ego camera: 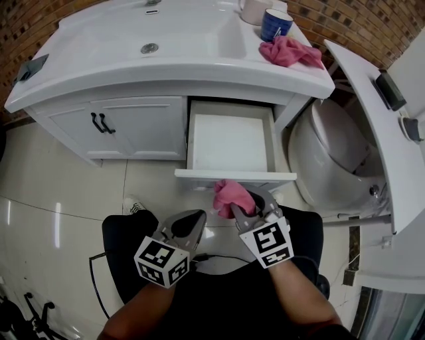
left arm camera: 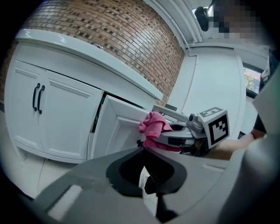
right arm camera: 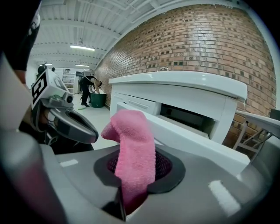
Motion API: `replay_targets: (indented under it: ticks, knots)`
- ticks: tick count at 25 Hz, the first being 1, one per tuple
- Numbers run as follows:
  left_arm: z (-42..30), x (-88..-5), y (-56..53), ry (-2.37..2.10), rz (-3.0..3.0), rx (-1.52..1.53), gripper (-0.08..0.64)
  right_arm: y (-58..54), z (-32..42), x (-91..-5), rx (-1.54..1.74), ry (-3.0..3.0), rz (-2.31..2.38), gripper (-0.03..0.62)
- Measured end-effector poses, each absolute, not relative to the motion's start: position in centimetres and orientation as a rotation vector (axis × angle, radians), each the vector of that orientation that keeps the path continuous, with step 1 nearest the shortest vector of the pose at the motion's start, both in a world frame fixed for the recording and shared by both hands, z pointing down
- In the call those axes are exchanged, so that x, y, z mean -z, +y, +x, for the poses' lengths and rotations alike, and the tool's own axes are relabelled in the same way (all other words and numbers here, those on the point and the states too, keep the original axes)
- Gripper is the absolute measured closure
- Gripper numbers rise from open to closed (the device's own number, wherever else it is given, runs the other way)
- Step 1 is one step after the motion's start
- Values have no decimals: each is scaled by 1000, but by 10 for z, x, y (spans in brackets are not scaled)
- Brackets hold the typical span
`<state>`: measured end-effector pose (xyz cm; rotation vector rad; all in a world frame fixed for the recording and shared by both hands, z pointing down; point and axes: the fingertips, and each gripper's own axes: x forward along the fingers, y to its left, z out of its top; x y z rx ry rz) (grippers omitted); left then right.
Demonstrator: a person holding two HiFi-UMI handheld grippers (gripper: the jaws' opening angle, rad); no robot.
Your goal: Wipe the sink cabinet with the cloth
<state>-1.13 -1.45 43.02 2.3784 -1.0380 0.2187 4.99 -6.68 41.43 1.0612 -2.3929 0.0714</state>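
Observation:
The white sink cabinet has its middle drawer pulled out and bare inside. My right gripper is shut on a pink cloth, which it holds just below the drawer's front panel. In the right gripper view the cloth stands up out of the jaws, close to the drawer front; I cannot tell if they touch. My left gripper hangs to the left of it, shut and holding nothing. From the left gripper view, the cloth and the right gripper sit against the drawer front.
A second pink cloth, a blue mug and a white cup sit on the countertop's right end. A toilet stands right of the cabinet. Black handles mark the left doors. My legs are below the grippers.

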Motion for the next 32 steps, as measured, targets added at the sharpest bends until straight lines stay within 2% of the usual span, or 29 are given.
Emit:
replay_targets:
  ticks: [16,32]
  knots:
    - [21,-431,-14,-984,2404,-251,555,-71,131,-412,-126,-2306,1234,499]
    - [24,-435,-13,-982,2402,-265,555,-73,204,-417,-190,-2175,1376,499]
